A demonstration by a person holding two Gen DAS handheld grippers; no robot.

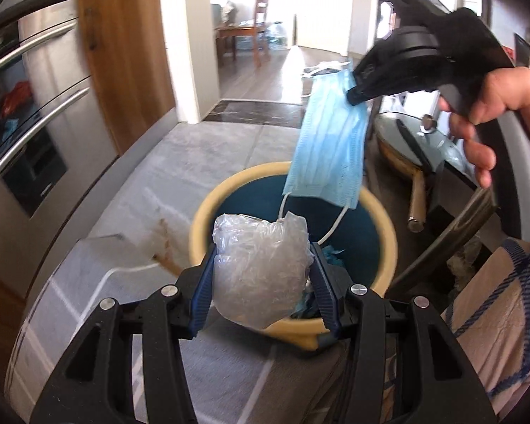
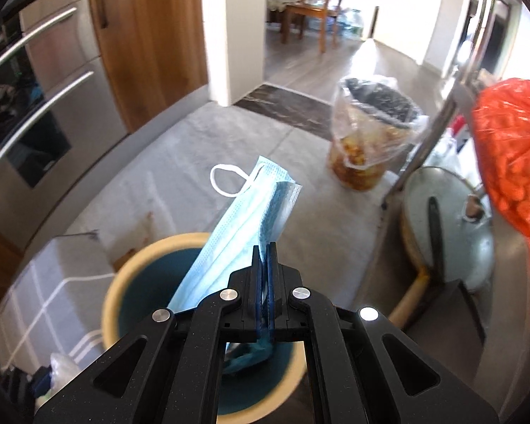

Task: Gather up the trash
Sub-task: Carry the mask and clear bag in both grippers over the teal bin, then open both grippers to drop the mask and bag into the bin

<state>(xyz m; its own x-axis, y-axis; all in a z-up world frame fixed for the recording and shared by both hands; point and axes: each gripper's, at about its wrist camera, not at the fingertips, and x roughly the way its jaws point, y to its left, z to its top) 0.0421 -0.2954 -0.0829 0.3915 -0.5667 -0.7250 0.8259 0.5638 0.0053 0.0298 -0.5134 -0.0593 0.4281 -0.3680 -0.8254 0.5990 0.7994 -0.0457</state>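
Blue pads, left wrist view: left gripper clamped on a crumpled clear plastic wad, right over the yellow-rimmed bin.
Same view, right side: face mask dangles from the right gripper, hand on the handle.
Right wrist view: right gripper fingers pinched together on the mask, above the bin.
Floor beyond: lined basket on grey rug.

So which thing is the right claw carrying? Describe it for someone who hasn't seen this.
Find the round bin with the cream rim and blue inside, on the grey rug. Hanging above it from the right claw is a pleated pale-blue mask with white ear loops, unlike the clear crumpled plastic beside it.
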